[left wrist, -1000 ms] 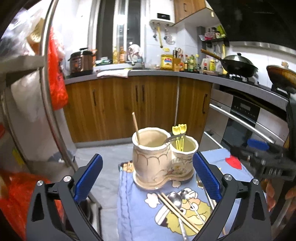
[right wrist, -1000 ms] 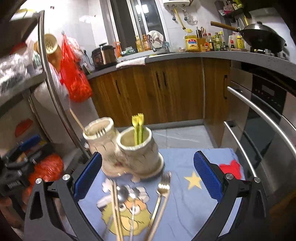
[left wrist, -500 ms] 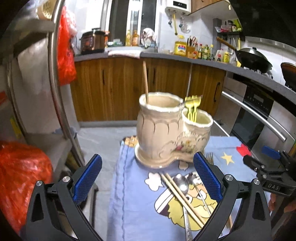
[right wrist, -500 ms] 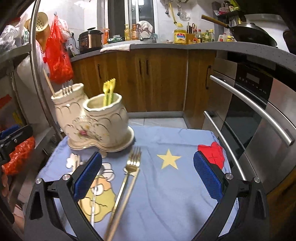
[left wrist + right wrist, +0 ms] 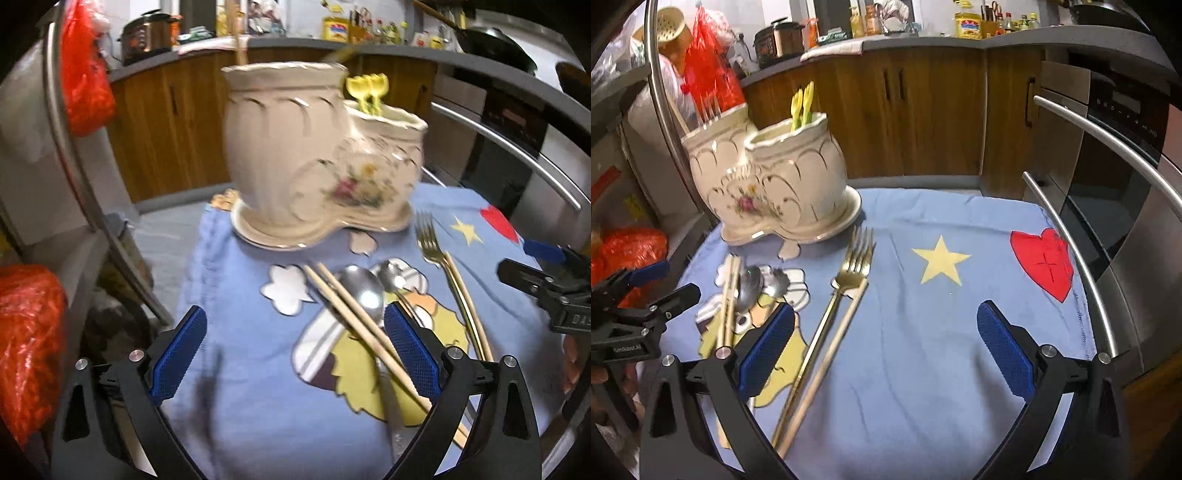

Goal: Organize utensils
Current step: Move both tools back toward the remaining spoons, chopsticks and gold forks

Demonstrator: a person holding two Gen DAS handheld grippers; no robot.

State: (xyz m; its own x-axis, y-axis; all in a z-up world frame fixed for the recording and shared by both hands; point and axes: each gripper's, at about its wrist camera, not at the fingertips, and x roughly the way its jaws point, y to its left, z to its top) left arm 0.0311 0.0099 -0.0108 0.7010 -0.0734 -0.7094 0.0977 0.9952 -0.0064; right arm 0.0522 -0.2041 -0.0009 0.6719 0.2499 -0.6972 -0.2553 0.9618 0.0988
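Note:
A cream two-pot ceramic utensil holder (image 5: 295, 155) (image 5: 775, 184) stands at the far side of a blue cartoon cloth (image 5: 258, 387) (image 5: 923, 314). Yellow forks (image 5: 367, 88) (image 5: 802, 101) stick out of its small pot, a wooden stick and a fork out of the large one. On the cloth lie a chopstick pair (image 5: 354, 317) (image 5: 728, 299), two silver spoons (image 5: 360, 291) (image 5: 750, 282), a gold fork (image 5: 443, 266) (image 5: 846, 291) and one more chopstick (image 5: 827, 358). My left gripper (image 5: 293, 354) hovers open left of the chopsticks. My right gripper (image 5: 886, 350) is open right of the gold fork.
Wooden kitchen cabinets and a counter with bottles stand behind. A steel oven with bar handles (image 5: 1108, 155) lies close on the right. A metal rack pole (image 5: 74, 155) and red plastic bags (image 5: 85, 74) crowd the left edge. Floor drops away beyond the cloth.
Both grippers have come lower and closer to the cloth; the holder and utensils loom larger. The right view has swung toward the gold fork. Both stay open and empty.

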